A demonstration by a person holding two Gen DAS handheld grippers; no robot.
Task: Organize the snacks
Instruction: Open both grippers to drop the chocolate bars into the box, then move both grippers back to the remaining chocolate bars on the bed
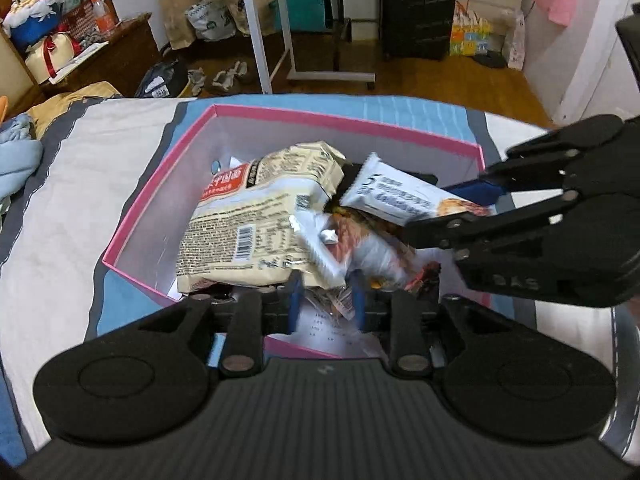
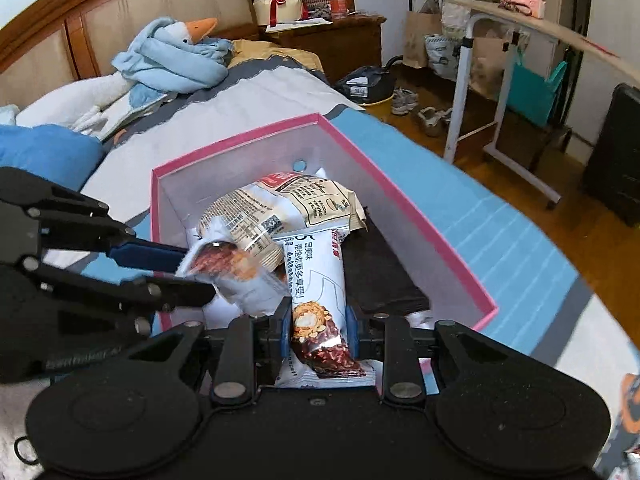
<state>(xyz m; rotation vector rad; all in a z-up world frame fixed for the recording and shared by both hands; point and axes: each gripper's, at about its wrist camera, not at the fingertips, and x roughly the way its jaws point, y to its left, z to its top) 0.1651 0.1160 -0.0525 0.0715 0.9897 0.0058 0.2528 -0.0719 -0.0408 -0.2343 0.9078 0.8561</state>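
Closest to me, the right gripper (image 2: 318,320) has its blue pads set flush against the sides of a white bar (image 2: 316,276), so I read it as clamped on that bar. The bar's long axis runs straight ahead along the fingers. Its chocolate-printed end sits between the pads and its lettered end reaches forward over the pile in the pink box (image 2: 224,176).

So the drop spot lies directly ahead and below, and I judge a plain release would lay the bar lengthwise on the heap.

Just to the left, the left gripper (image 1: 326,300) comes in across my line with a second bar (image 2: 236,276) at its tips, smeared by motion. Its jaws stand slightly apart, but I cannot tell whether the pads press on the wrapper. Both hands are over the near end of the box, the right one more squarely on its midline.

Both wrappers are glossy, crinkly film, light and slippery. Beyond them lies a puffy cream noodle packet (image 2: 280,208), a soft pillow shape tilted against the far wall. Beside it on the right lies a dark flat packet (image 2: 380,272).

The box is stiff card, white inside with a pink rim, resting on a blue striped bed cover (image 2: 480,232).
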